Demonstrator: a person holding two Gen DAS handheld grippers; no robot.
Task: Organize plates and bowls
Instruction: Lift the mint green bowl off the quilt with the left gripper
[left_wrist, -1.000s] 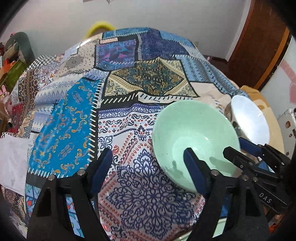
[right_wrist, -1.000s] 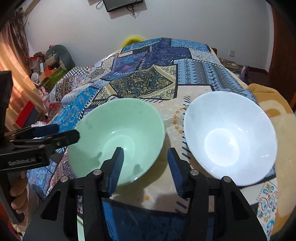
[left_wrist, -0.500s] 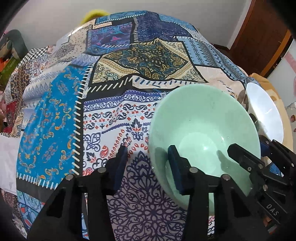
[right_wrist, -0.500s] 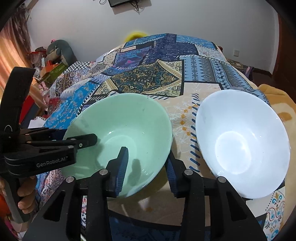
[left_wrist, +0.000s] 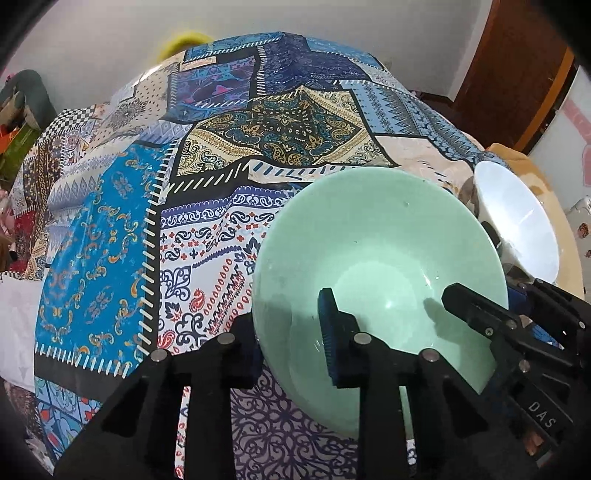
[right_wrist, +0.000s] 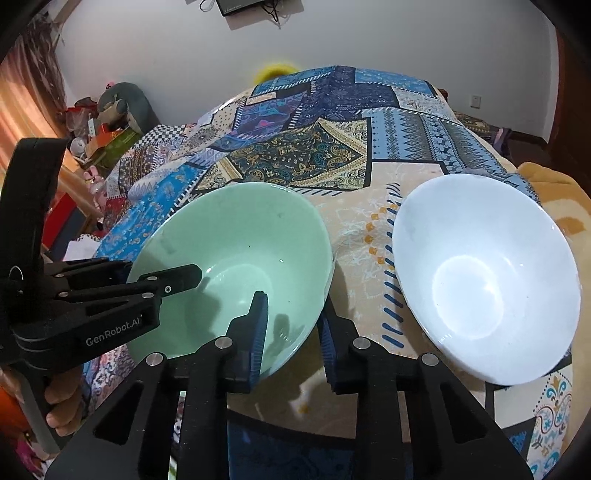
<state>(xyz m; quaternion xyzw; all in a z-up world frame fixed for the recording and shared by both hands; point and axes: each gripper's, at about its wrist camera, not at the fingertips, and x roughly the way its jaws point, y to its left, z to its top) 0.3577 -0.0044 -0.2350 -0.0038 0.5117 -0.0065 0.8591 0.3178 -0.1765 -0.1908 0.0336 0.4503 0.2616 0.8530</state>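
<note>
**Both claws clamped on the green bowl's rim**

The left claw (left_wrist: 291, 343) grips the near-left wall of the green bowl (left_wrist: 380, 258), one finger inside the basin and the other outside and partly hidden behind the rim. The right claw (right_wrist: 291, 332) has the near-right wall of the same bowl (right_wrist: 236, 258) between its fingers, one blue pad inside, the other outside; both look clenched on the rim rather than released.

In the left wrist view the green bowl fills the lower right of the frame, and the right claw enters from the lower right edge. In the right wrist view the bowl sits left of centre, tilted, with the white bowl (right_wrist: 484, 280) beside it at the right of the frame, apart from it. Both rest on or just over a patchwork cloth (right_wrist: 332, 147); whether this covers a bed or a desk cannot be told.

The step in hand seems to be the two-handed pick-up of the green bowl, probably to nest it with the white one. The next move would call for an even lift on both sides, then a level carry toward the right of the frame.

A hand (right_wrist: 62, 406) holding the left claw's handle shows at the lower left of the right wrist view, with the claw reaching in level from the left.
</note>
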